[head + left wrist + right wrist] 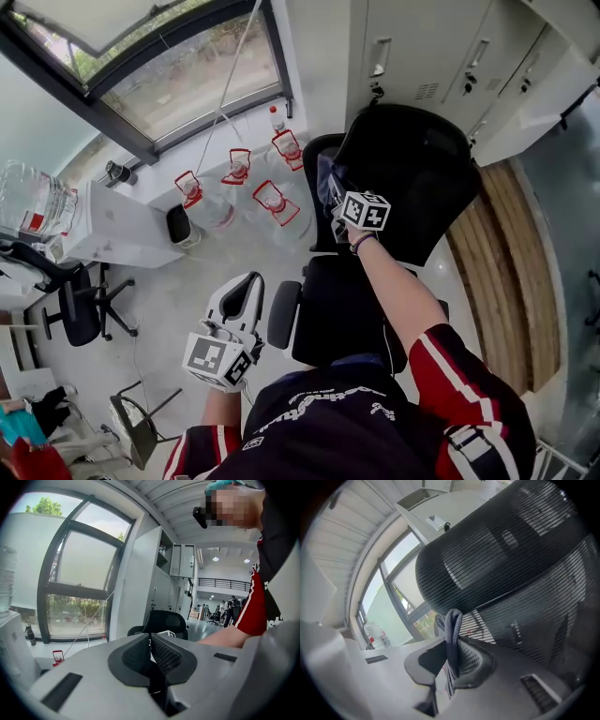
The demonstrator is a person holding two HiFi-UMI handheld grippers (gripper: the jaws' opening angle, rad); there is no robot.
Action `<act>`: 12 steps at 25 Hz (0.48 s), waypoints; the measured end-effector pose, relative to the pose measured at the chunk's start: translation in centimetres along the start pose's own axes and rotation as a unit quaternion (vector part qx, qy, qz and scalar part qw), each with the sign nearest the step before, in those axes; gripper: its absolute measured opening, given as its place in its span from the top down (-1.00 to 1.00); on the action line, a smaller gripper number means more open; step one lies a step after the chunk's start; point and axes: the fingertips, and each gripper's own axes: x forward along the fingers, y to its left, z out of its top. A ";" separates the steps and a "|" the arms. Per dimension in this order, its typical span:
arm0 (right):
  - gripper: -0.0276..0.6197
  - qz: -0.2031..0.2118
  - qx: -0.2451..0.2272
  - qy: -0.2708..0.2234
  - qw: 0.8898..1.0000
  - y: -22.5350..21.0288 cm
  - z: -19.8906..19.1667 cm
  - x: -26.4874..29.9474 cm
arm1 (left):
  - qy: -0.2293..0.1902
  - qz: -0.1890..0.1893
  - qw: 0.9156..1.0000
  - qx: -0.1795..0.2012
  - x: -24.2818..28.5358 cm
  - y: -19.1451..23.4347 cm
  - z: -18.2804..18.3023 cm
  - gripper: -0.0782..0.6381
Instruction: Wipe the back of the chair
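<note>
Pinching a folded dark blue-grey cloth [451, 637], the right gripper [337, 197] sits at the window-side edge of the black mesh-backed office chair [412, 178]. Its jaws are clamped on the fold, with a loop of cloth sticking out past the tips.

The backrest [511, 564] is black ribbed mesh with a curved top and a thin bar across it, and it fills the right gripper view. The black padded seat [342, 309] and one armrest [281, 314] are nearer the person.

The left gripper [242, 292] has its jaws pressed together with nothing between them. It is off the chair, just beside that armrest.

Can't tell if the cloth touches the mesh. In the head view the cloth is mostly behind the marker cube [364, 210]. The chair base is hidden under the seat and the person's torso. The backrest edges are cut off in the right gripper view.
</note>
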 end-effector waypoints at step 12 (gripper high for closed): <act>0.75 -0.037 -0.003 -0.015 0.999 -7.5 2.5 -6.4 | -0.004 -0.022 1.000 0.022 1.1 -6.0 0.4 0.69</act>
